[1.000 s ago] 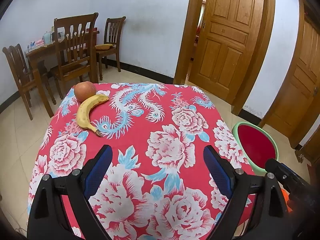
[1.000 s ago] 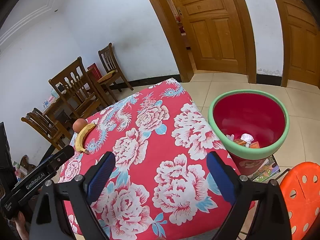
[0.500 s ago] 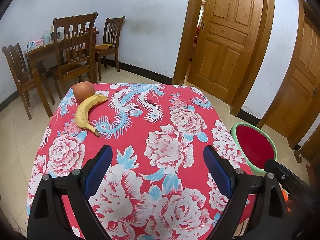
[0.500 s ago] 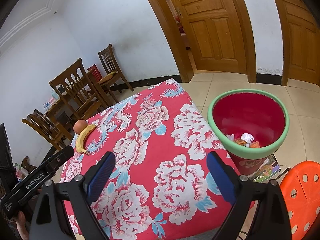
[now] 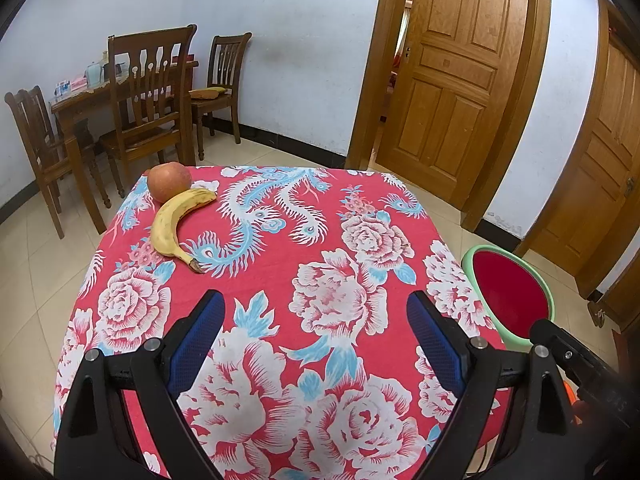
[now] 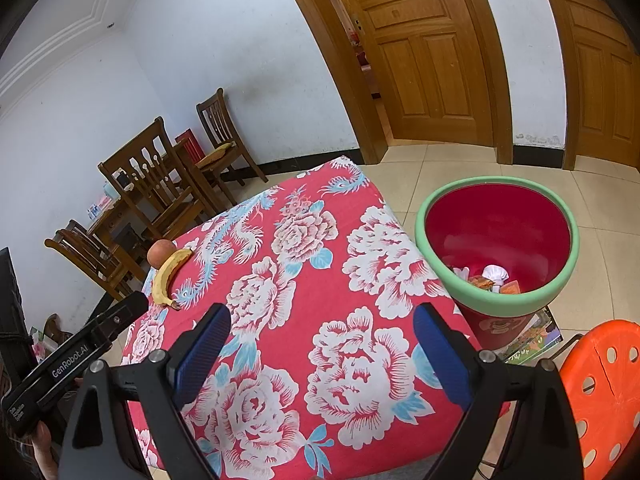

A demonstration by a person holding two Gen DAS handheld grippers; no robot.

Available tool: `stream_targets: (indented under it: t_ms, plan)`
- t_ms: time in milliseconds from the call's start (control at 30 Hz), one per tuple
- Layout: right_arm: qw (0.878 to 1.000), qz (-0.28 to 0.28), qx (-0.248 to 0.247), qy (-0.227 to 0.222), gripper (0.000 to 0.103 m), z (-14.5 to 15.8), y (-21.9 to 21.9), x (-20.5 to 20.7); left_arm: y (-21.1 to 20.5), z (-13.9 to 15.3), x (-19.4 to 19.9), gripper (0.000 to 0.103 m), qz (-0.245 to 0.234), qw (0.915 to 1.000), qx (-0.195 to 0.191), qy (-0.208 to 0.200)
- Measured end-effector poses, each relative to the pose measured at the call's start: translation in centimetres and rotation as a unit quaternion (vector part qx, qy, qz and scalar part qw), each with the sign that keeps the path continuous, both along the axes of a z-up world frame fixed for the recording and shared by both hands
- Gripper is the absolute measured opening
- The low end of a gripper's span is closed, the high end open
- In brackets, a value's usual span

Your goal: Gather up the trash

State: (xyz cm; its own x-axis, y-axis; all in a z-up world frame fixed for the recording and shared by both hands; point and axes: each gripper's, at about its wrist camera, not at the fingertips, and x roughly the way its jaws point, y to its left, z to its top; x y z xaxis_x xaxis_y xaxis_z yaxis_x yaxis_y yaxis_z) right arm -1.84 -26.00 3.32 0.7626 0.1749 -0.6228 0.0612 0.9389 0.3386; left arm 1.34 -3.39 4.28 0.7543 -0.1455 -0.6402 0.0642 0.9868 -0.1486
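Floral tablecloth (image 5: 360,240) fills the frame centre. Red bin (image 6: 498,240) with green rim, right of centre, holds wrappers (image 6: 490,278) at its bottom. Left gripper (image 5: 314,330) and right gripper (image 6: 322,338), lower frame, both spread wide, empty. Banana (image 5: 174,224) touches apple (image 5: 169,181), upper left.

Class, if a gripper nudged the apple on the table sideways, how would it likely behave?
The apple is round, so it would probably roll. The banana touching it might block one side. It sits near the table edge, so it could drop off.
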Motion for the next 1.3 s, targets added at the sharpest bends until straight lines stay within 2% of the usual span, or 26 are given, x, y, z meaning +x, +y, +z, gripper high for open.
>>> stream_targets:
  t_ms: [1300]
  plan:
    - [1.0,0.0,0.002,0.0,0.094,0.11,-0.25,-0.06,-0.09,0.12,-0.09,0.091,0.0,1.0,-0.002,0.0]
